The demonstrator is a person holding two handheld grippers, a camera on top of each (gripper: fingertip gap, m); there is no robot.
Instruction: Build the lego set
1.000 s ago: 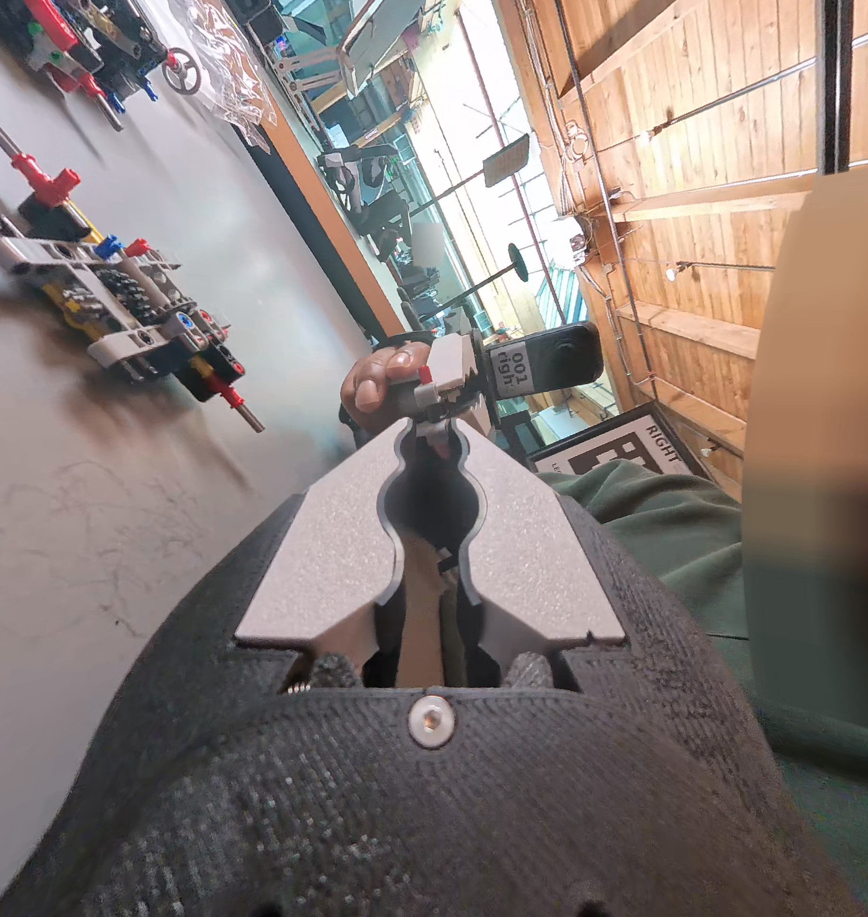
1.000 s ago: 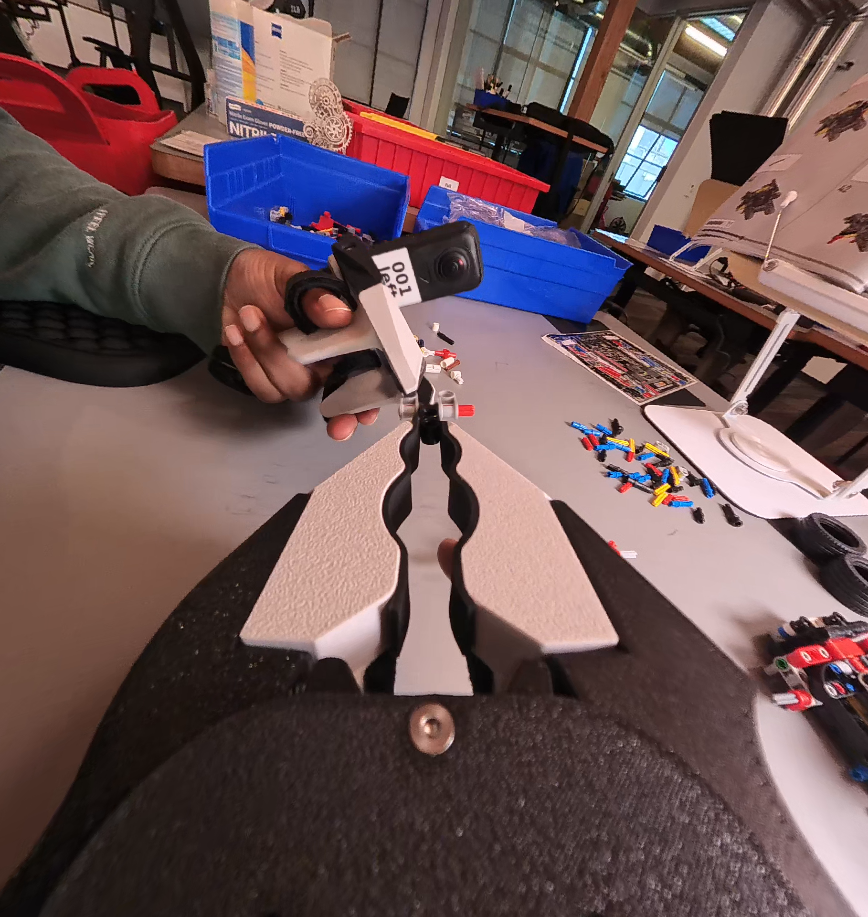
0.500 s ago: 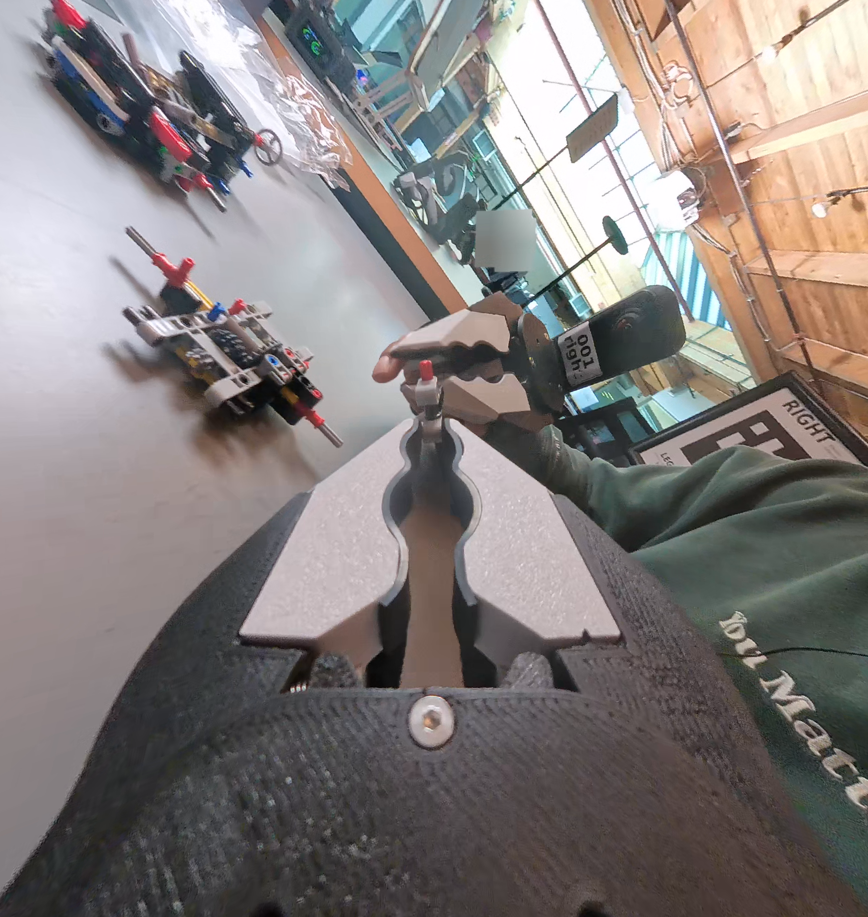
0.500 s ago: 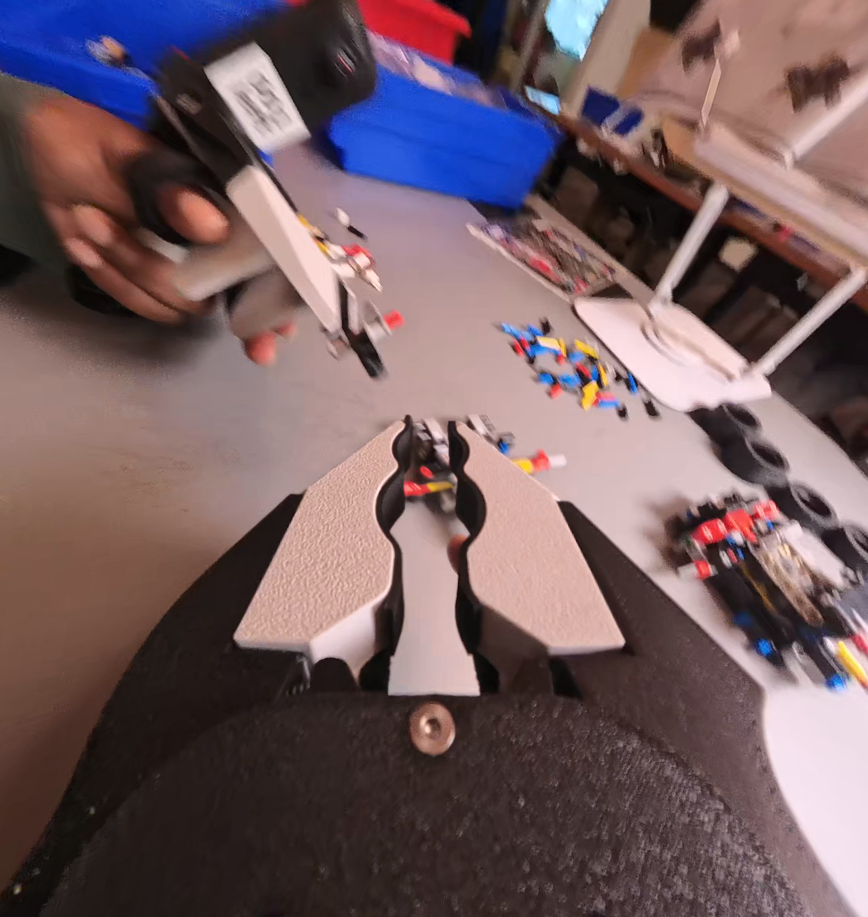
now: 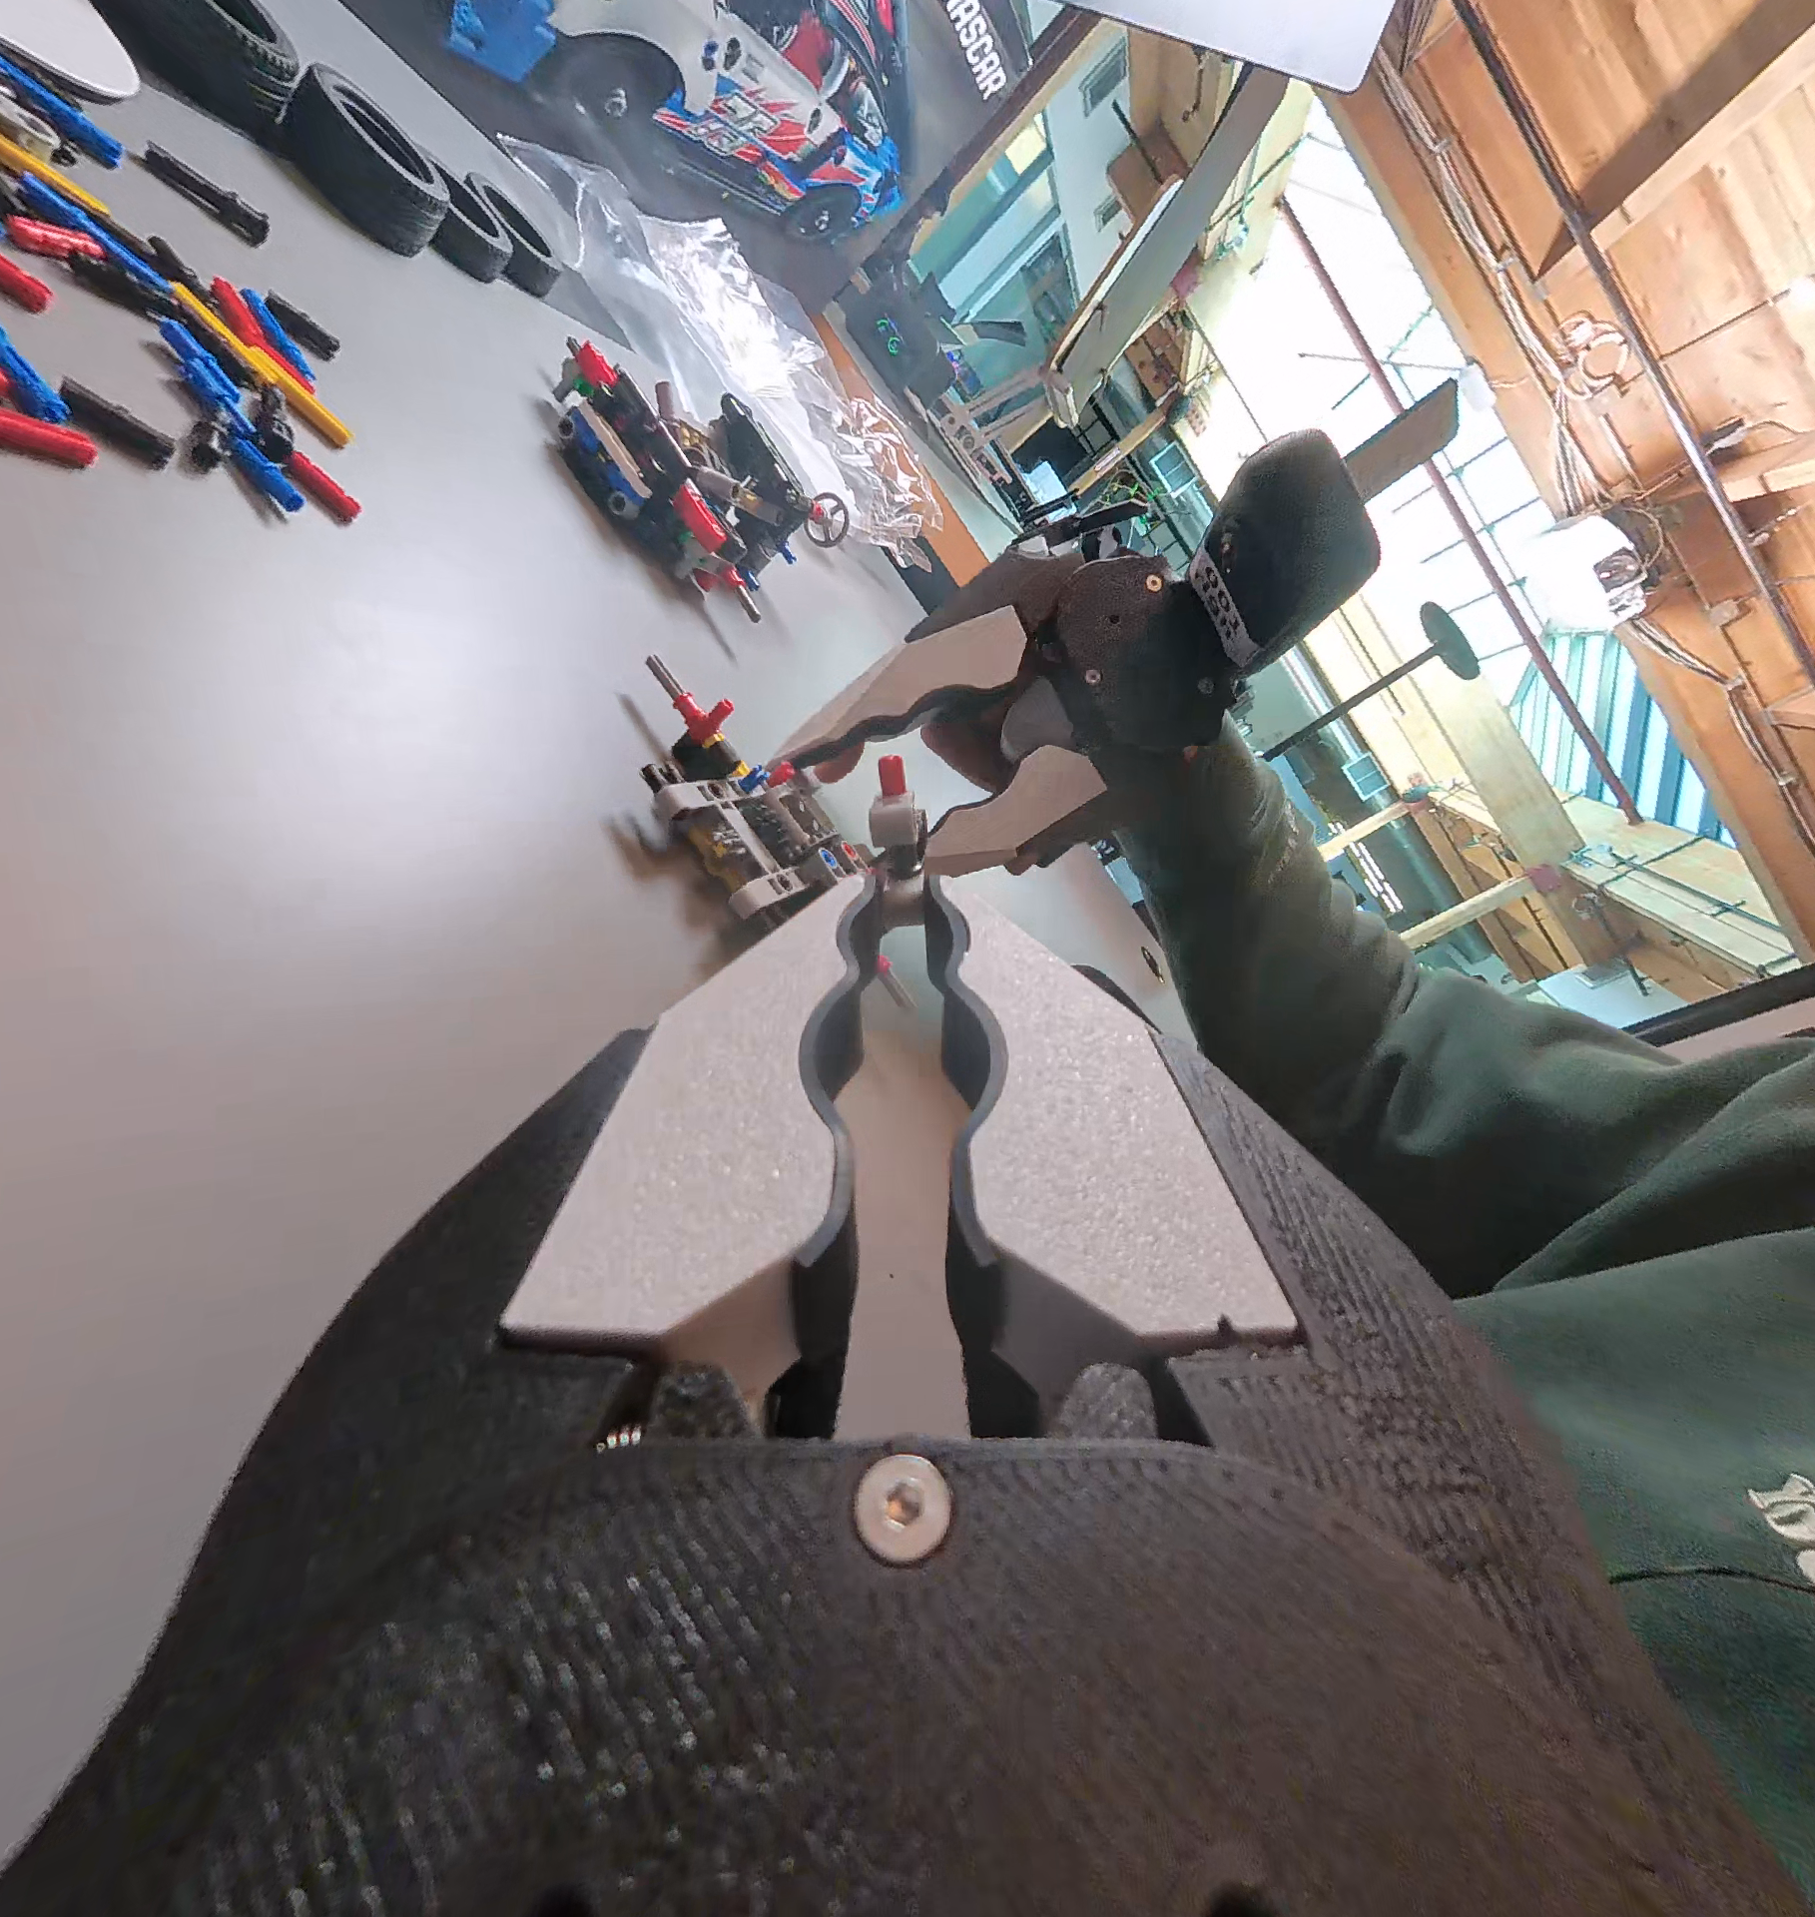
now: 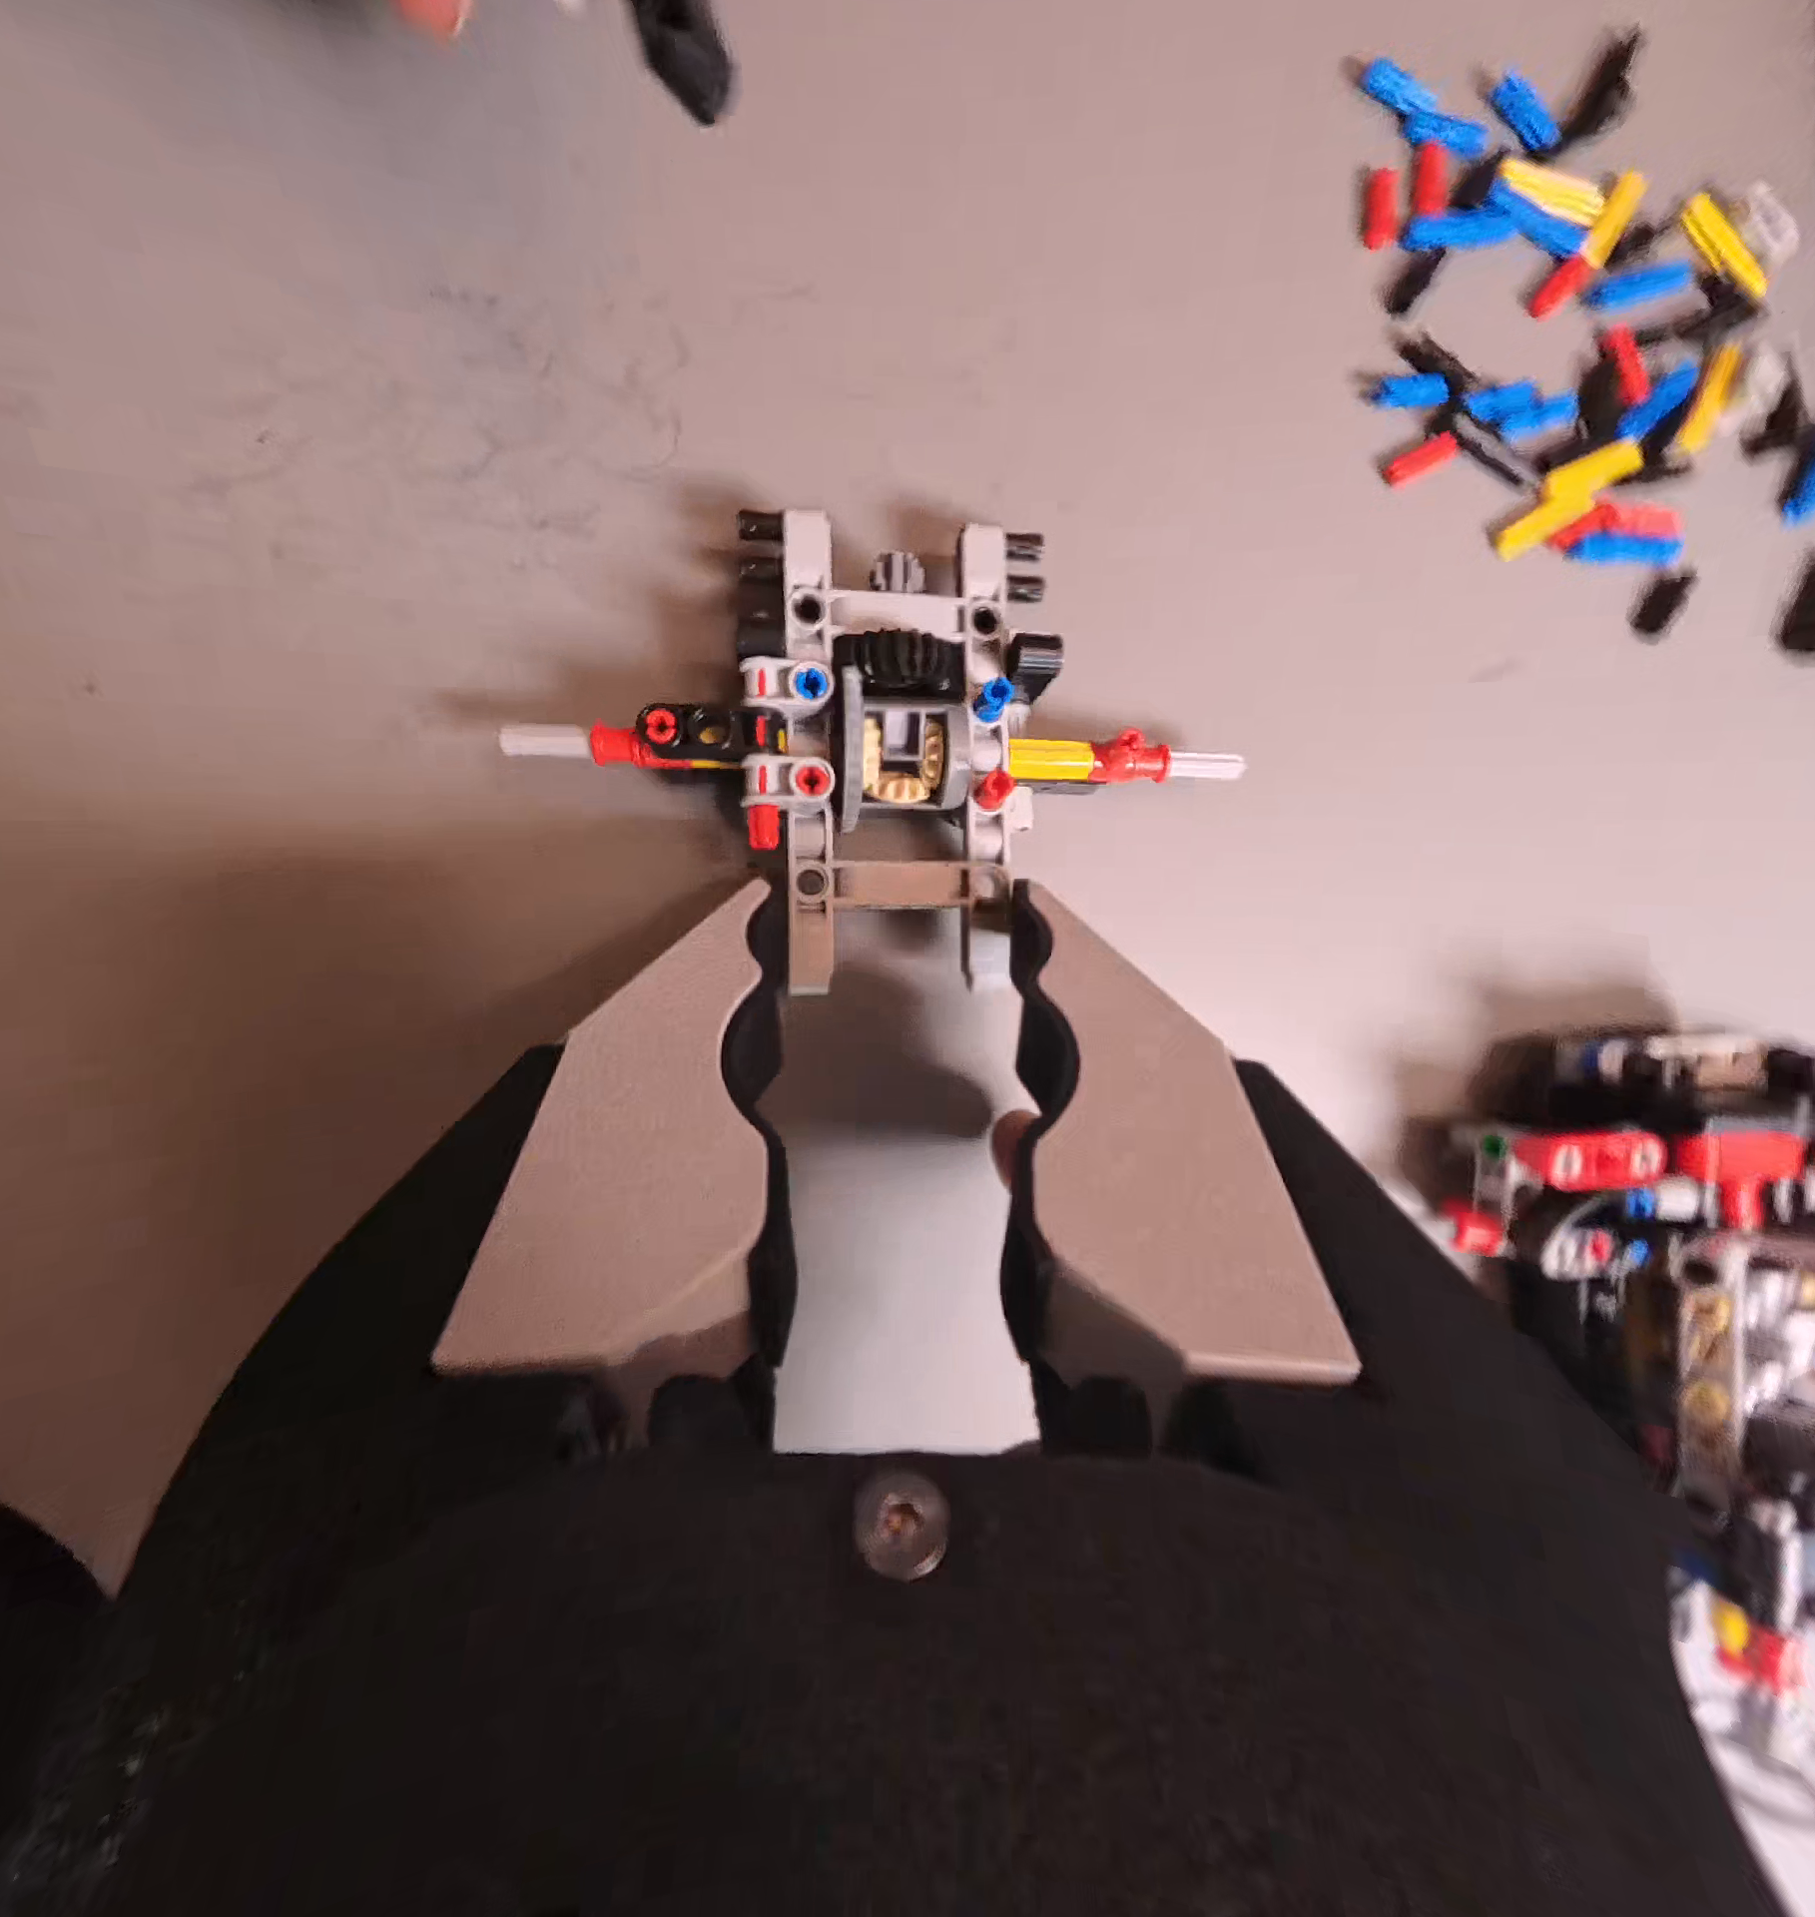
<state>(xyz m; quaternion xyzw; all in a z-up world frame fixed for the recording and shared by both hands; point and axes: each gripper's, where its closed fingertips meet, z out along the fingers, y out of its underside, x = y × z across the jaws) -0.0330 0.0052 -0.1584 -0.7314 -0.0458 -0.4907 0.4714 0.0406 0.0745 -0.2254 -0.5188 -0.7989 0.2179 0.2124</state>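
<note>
My left gripper is shut on a small grey connector with a red pin, held up in the air. A grey differential axle assembly with red, yellow and blue pins lies on the grey table. It also shows in the left wrist view. My right gripper is open, pointing down, its fingertips on either side of the near end of the assembly's grey frame. Whether they touch it I cannot tell. In the left wrist view the right gripper hangs open just beyond the small connector.
A pile of loose blue, red, yellow and black pins lies to the far right of the assembly. A larger built chassis stands at the right. Black tyres, a clear plastic bag and a green sleeve also show. There is about 12 cm between the tips of the two grippers.
My right gripper left the small connector, swung down over the axle assembly and opened around its frame. My left gripper kept the connector and turned towards the table.
</note>
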